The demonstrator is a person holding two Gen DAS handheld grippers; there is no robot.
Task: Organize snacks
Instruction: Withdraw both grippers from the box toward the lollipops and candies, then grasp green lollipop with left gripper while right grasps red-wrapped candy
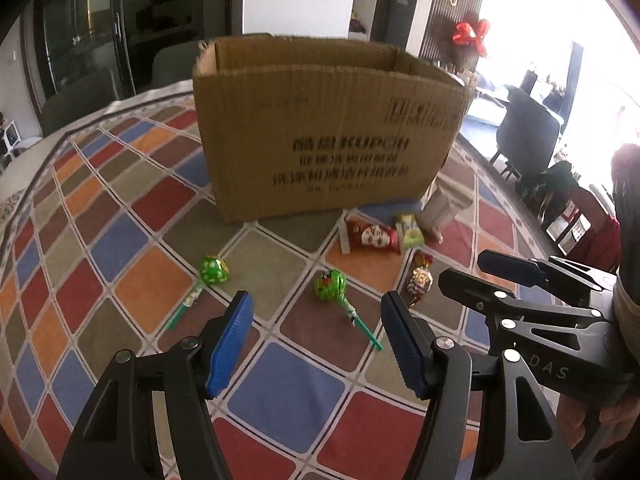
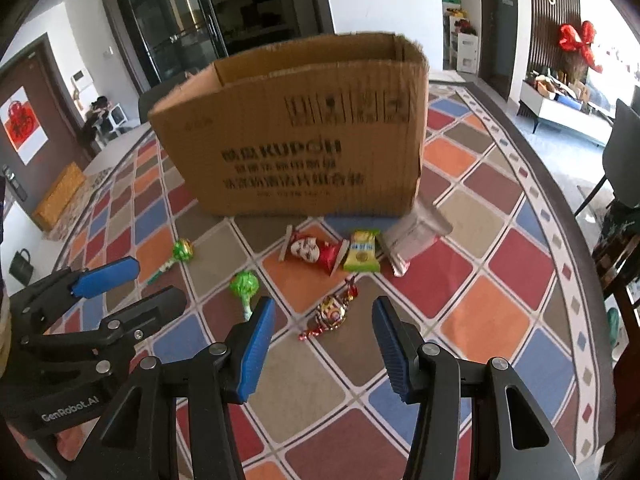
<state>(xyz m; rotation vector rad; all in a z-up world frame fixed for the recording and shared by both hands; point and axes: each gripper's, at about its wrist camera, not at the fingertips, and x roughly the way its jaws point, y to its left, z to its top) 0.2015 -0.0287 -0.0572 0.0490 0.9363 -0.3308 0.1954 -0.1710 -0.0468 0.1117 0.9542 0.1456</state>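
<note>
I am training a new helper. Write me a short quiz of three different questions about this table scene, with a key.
1. True or false: the cardboard box stands open at the top.
2. How many green lollipops lie on the tablecloth? A) one B) two C) three
3. Fill in: the right claw is aimed at the ____-wrapped candy.

Key: 1 true. 2 B: one lollipop further left, another ahead of the left claw. 3 gold.
</note>
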